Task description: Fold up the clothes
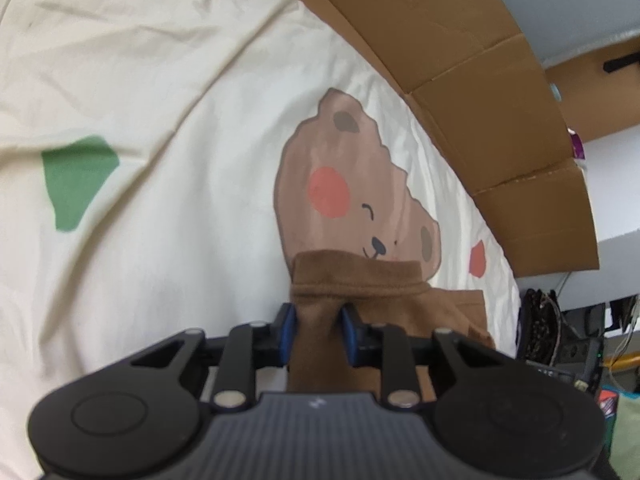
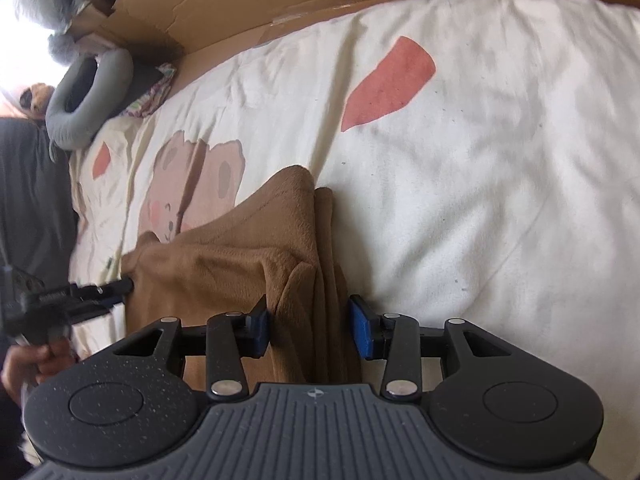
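Observation:
A brown garment [image 2: 240, 256] lies on a cream bedsheet [image 2: 480, 200] with bear prints. My left gripper [image 1: 318, 330] is shut on a hemmed edge of the brown garment [image 1: 352, 280], the cloth bunched between its blue pads. It also shows in the right wrist view [image 2: 116, 286], holding the garment's left corner. My right gripper [image 2: 310, 326] has its jaws a little apart, with a folded bunch of the garment between them. The left pad [image 2: 258, 330] touches the cloth. The right pad [image 2: 362, 330] stands just off it.
Flattened cardboard [image 1: 480, 80] lines the far side of the bed. A grey neck pillow [image 2: 86, 96] and stuffed toys lie at the bed's far left corner. Cables and clutter [image 1: 568, 340] stand beside the bed on the right of the left wrist view.

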A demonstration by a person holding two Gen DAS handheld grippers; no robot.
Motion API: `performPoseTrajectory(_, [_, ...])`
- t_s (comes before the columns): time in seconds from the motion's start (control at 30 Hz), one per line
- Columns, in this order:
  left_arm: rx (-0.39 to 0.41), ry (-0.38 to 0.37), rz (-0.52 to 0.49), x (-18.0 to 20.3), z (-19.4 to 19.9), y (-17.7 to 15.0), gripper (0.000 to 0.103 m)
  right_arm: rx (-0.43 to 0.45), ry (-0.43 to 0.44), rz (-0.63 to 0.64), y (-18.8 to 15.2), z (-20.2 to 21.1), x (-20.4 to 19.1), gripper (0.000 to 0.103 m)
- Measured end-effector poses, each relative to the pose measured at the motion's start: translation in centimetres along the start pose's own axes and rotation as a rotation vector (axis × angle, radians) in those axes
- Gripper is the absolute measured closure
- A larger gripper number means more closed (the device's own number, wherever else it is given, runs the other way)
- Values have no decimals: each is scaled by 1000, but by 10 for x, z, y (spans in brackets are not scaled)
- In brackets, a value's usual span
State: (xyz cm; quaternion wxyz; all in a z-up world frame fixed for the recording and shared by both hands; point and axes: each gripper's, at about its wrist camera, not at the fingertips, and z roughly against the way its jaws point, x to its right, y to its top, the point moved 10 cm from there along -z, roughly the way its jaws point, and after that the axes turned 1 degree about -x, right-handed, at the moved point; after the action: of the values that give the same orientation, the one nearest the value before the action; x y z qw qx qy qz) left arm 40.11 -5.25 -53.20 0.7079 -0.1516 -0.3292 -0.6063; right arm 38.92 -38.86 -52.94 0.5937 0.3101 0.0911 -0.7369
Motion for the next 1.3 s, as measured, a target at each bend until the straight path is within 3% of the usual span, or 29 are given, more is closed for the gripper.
performPoseTrajectory(0.07, [-12,-8,8,-2,0,-3,77,-7,-1,10,1,1,-1,69])
performPoseTrajectory(0.13, [-31,-13,-6,-3,-2,-6,77,-15,-2,20,2,2,-3,73])
performPoseTrajectory(0.27, [-54,-40,17,-8,-1,-9,76,-29,-4,40,4,5,-6,70])
performPoseTrajectory(0.33, [-63,-52,33,-10,0,-12,74,-38,0,23,1,3,-2,63])
performPoseTrajectory(0.57, [-82,-82,38,-13,-4,-23,73,-51,63,-20,3,-4,0,63])
performPoseTrajectory(0.97, [-44,-189,45,3,-28,-5,73,-74,173,-95,6,-15,4,63])
performPoseTrajectory(1.3, [-55,-252,55,4,-31,-7,76,-102,203,-36,8,-18,-2,64])
